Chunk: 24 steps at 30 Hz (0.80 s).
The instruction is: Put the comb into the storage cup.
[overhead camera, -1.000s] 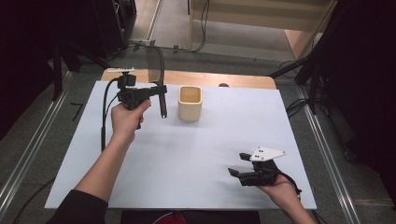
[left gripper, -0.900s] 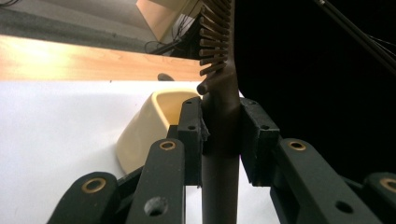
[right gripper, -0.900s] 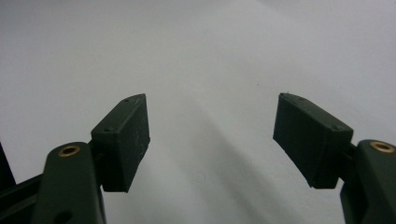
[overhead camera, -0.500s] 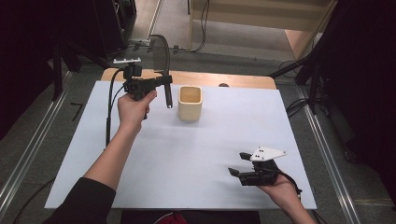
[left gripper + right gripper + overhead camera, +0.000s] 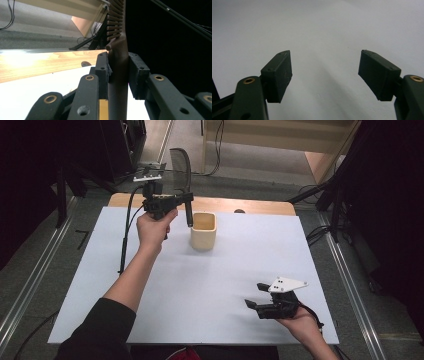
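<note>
A dark brown comb (image 5: 182, 170) stands upright in my left gripper (image 5: 188, 198), its teeth at the top and its handle end hanging just left of a beige cup's (image 5: 203, 231) rim. In the left gripper view the pads (image 5: 103, 70) press the comb's (image 5: 117, 47) handle from both sides, so my left gripper (image 5: 118, 71) is shut on it. Near the table's front right, my right gripper (image 5: 254, 295) rests low in a hand, jaws apart. The right gripper view shows my right gripper (image 5: 325, 72) open over bare white table, nothing between the pads.
A white sheet (image 5: 150, 310) covers the table, with a wooden strip (image 5: 250, 206) along its far edge. The left gripper's cable (image 5: 125, 235) trails down over the sheet. Metal rails (image 5: 350, 280) run along both sides, and dark stands and cables lie beyond the table.
The left hand has carried the comb to the right, farther from the person and slightly up, bringing it beside the cup. The right hand has not moved.
</note>
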Motion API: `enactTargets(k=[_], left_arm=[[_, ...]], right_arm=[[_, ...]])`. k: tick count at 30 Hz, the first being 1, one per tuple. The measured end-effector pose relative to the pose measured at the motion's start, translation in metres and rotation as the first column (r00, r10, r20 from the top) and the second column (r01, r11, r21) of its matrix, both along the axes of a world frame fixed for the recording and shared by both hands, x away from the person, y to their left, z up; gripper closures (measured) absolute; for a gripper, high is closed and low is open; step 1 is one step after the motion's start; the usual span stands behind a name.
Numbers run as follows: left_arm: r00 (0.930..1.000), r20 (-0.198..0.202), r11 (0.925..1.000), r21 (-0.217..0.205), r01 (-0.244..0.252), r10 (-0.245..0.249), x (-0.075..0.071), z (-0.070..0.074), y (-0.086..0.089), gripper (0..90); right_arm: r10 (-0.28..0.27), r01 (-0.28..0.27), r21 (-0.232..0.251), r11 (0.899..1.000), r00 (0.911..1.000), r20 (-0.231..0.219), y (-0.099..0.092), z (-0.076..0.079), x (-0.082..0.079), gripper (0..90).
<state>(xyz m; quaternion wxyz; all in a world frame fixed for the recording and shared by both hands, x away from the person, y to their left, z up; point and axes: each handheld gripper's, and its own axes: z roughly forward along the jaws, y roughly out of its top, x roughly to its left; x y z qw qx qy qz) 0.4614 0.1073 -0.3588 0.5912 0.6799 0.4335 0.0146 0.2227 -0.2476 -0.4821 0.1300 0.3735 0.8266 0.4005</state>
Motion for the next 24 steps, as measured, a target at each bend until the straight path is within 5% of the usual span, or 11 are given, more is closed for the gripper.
enactTargets(k=[14,24], left_arm=[[0.9998,0.019,1.0,-0.002,0.008,-0.008,0.015,-0.001,-0.016,73.2],[0.9994,0.029,0.9992,0.037,0.017,-0.018,0.025,-0.009,-0.035,73.1]], right_arm=[[0.008,-0.008,0.001,1.0,1.0,0.002,0.0,0.001,0.0,25.3],[0.012,-0.012,0.01,1.0,0.9998,0.013,0.001,0.002,0.0,25.2]])
